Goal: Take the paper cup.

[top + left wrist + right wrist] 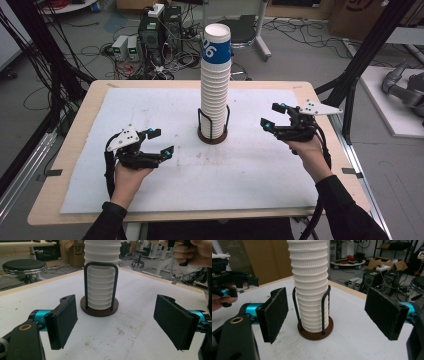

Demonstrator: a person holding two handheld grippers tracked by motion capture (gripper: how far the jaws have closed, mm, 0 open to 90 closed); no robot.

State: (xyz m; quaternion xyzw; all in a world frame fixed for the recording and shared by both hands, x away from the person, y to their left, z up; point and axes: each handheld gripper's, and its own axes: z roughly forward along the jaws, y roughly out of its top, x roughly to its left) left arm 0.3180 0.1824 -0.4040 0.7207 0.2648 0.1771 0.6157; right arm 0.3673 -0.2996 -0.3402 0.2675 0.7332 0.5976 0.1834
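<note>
I have the stack of cups [215, 80] standing upright in the middle of the desk [65, 150], seated in a black wire holder [213, 125] with a round brown base [315, 333]. The top cup carries a blue band, the rest are ribbed white. The holder stands on the white mat [260, 165] that covers most of the desk.

My left hand-held gripper [161, 141] sits left of the stack and a little nearer me, well apart from it, jaws spread with nothing between them; through its own camera the holder shows between the two black pads [64, 321]. My right hand-held gripper [272, 116] is on the other side, about level with the holder and clear of it, jaws likewise apart and empty, the stack framed between its pads [274, 312].

Behind the desk, computer boxes [160, 27] and cables lie on the floor.
</note>
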